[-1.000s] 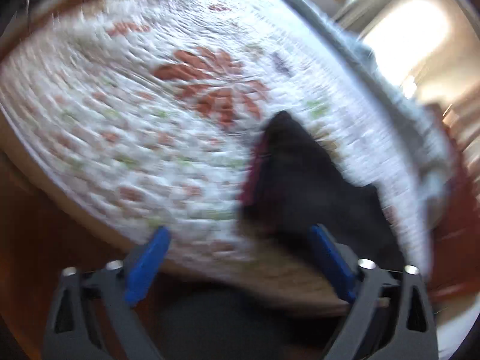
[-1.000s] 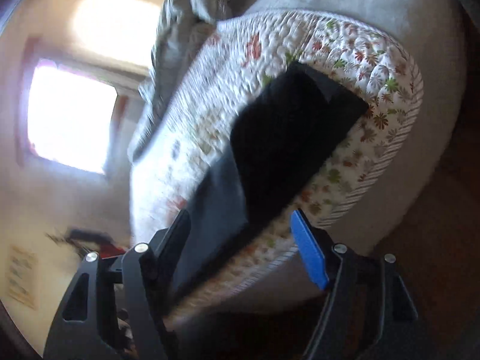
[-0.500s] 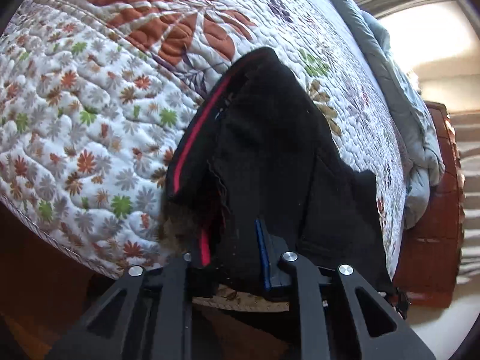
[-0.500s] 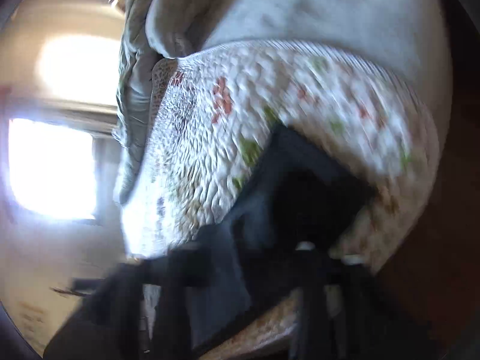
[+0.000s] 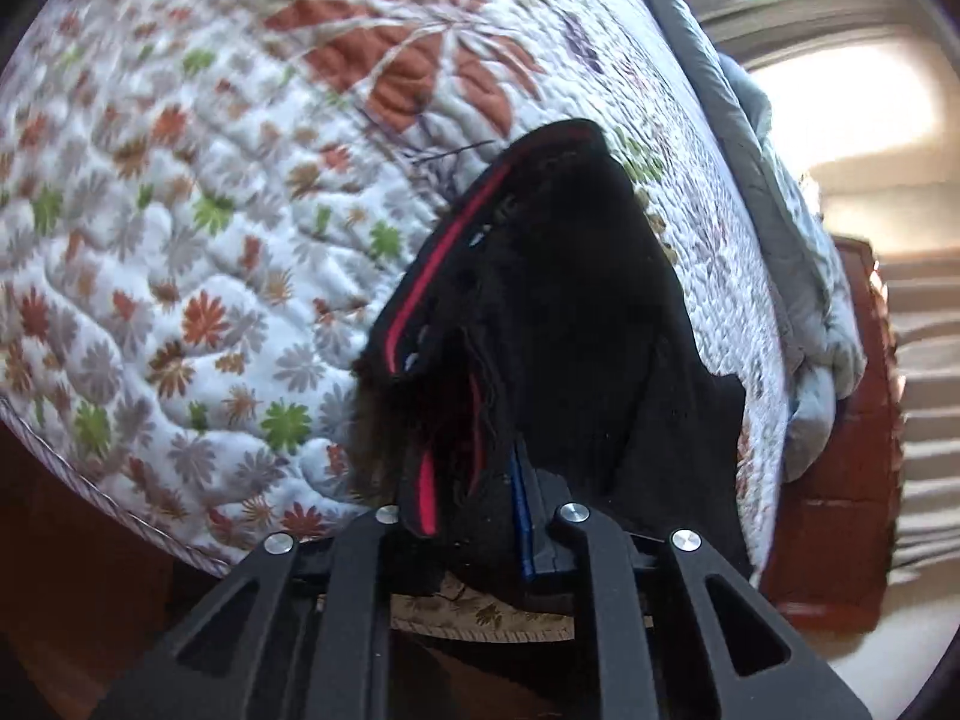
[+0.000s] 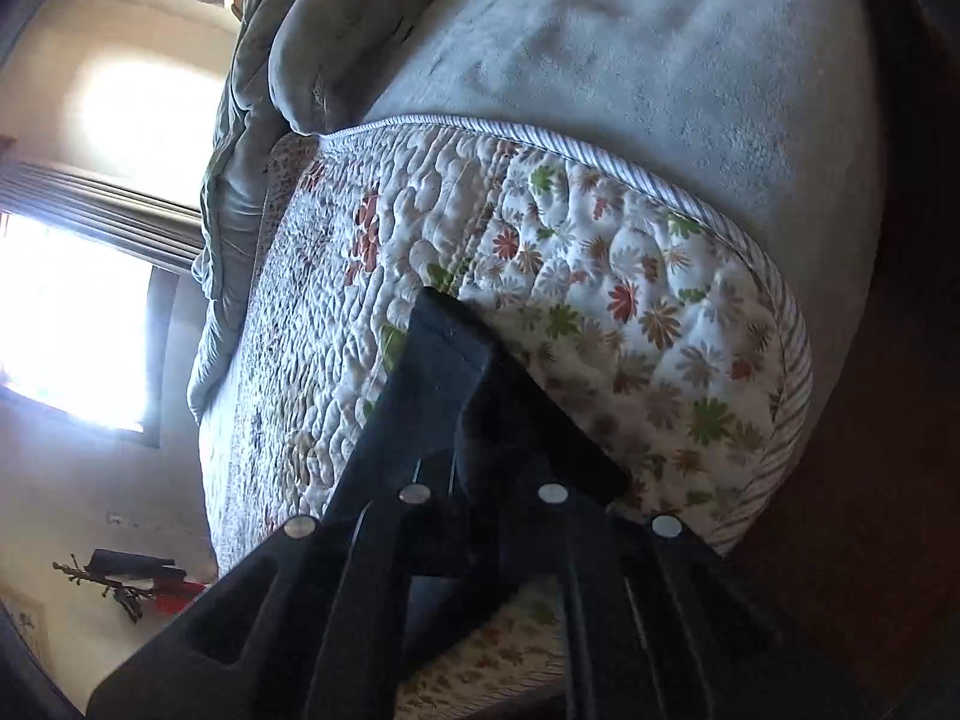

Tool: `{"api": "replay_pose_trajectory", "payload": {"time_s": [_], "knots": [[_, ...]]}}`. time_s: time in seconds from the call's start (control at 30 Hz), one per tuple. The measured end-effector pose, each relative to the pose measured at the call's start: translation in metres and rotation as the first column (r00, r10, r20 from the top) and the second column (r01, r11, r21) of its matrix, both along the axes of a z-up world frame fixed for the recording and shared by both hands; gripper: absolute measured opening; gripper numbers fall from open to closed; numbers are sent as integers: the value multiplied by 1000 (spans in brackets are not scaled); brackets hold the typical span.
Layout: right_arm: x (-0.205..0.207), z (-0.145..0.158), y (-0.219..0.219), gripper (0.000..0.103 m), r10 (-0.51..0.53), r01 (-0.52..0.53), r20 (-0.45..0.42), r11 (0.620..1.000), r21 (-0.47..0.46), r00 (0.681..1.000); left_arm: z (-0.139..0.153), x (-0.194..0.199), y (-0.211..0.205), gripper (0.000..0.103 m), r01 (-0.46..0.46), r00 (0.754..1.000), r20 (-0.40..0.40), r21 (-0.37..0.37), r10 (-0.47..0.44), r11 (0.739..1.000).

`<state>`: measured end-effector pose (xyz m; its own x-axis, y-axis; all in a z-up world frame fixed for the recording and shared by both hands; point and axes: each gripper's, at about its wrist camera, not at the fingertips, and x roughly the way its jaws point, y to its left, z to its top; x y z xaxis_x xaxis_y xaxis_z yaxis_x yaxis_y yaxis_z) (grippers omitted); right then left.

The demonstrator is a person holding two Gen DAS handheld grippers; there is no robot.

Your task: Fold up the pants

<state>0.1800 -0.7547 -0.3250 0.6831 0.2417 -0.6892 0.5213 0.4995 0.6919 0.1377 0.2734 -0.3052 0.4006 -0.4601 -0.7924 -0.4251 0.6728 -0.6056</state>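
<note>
Black pants (image 5: 576,300) with a red stripe lie on a floral quilt (image 5: 180,228) near the bed's edge. My left gripper (image 5: 474,510) is shut on the near end of the pants, where the red-striped band bunches between its fingers. In the right wrist view the pants (image 6: 456,396) show as a dark folded strip on the quilt (image 6: 630,312). My right gripper (image 6: 480,498) is shut on their near end; the cloth hides its fingertips.
A grey blanket (image 6: 600,42) covers the bed beyond the quilt. A bunched pale duvet (image 5: 822,324) lies along the far side. A bright window (image 6: 66,312) and a wooden bed frame (image 5: 840,480) are in view. Dark wood floor lies below the bed edge.
Both grippers were open a second ago, near the pants' edge. They have closed on the near end of the pants, and the cloth is now lifted slightly and bunched.
</note>
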Motion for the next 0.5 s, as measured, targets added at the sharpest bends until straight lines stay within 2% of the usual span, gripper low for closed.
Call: {"api": "replay_pose_trajectory", "payload": {"time_s": [0.13,0.2,0.3,0.4,0.47,0.5], "knots": [[-1,13,4,5,31,-31,15,999,-29,999,16,15,-12,18,49,998,27,54,-51,997],[-1,15,5,5,33,-32,24,999,-33,999,17,11,-11,18,46,998,28,53,-47,998],[11,6,3,5,32,-32,-14,999,-32,999,14,5,-7,19,28,999,30,31,-29,999],[14,-3,1,10,38,-38,-39,999,-10,999,13,-8,1,21,37,999,35,30,-38,999],[10,2,3,27,44,-44,-41,999,-5,998,15,-9,2,23,50,998,43,36,-51,998],[7,8,7,30,57,-58,-36,998,-21,998,17,-9,3,25,53,997,52,39,-55,998]]}}
